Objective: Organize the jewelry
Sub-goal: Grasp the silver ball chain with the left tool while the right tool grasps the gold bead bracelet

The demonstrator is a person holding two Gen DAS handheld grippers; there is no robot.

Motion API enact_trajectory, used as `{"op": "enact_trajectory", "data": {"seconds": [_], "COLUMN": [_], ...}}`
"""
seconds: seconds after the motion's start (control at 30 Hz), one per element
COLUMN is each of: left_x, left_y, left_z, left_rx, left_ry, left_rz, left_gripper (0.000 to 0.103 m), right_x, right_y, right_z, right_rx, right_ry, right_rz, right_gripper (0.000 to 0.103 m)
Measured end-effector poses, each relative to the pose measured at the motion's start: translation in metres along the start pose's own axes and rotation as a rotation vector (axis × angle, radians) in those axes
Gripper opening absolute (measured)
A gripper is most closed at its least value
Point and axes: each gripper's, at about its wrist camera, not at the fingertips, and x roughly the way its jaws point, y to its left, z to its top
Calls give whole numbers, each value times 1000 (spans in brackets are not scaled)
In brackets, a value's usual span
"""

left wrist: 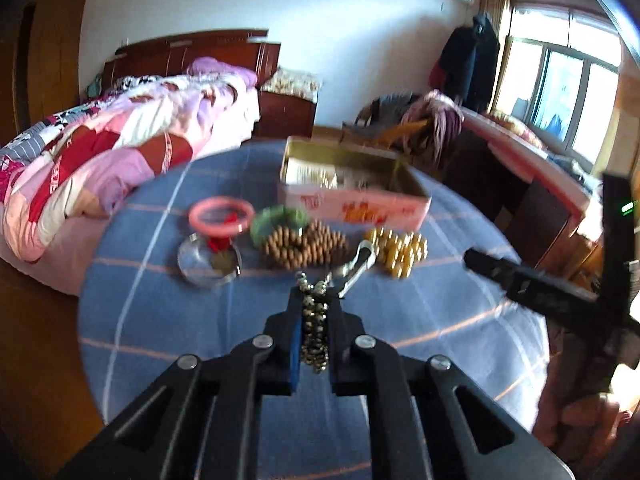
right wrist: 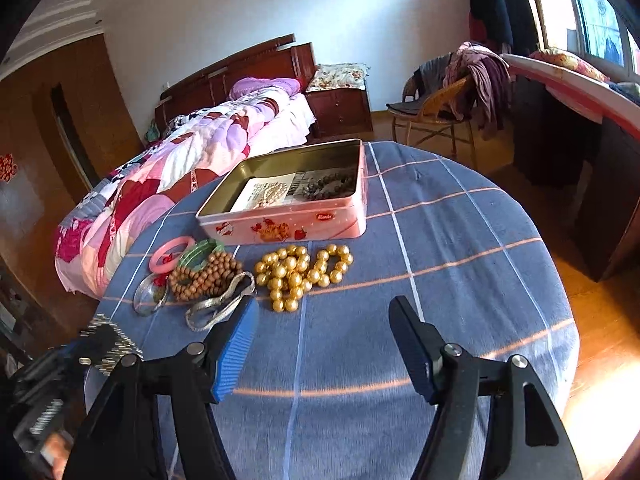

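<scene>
My left gripper is shut on a dark metallic bead chain, held above the table. My right gripper is open and empty over the blue cloth. On the table lie a gold bead necklace, a brown wooden bead string, a silver chain, a pink bangle, a green bangle and a clear bangle. An open pink tin behind them holds pearls and dark beads. The same pieces show in the left wrist view, with the tin beyond them.
The round table has a blue checked cloth. A bed stands to the left, a chair with clothes at the back right, a dark desk to the right. The right gripper shows in the left wrist view.
</scene>
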Motion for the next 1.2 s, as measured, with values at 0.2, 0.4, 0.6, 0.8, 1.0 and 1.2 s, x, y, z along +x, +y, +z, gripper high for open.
{"op": "enact_trajectory", "data": {"seconds": [0.2, 0.4, 0.6, 0.8, 1.0, 1.2], "left_x": [-8, 3, 9, 14, 9, 3], "left_y": [3, 5, 10, 11, 5, 1], "left_z": [20, 28, 25, 25, 23, 25], "left_rx": [3, -5, -3, -16, -2, -2], "left_ry": [-54, -44, -24, -10, -13, -25], "left_rz": [10, 7, 16, 10, 10, 9], "left_gripper": [11, 11, 11, 11, 11, 11], "right_x": [31, 86, 109, 100, 69, 21], "right_y": [10, 20, 26, 19, -2, 0], "right_z": [11, 22, 29, 24, 20, 27], "right_rx": [-17, -35, -79, -91, 34, 39], "right_ry": [50, 152, 196, 214, 176, 71], "right_rz": [17, -6, -53, -47, 45, 75], "right_gripper": [68, 68, 67, 32, 26, 19]}}
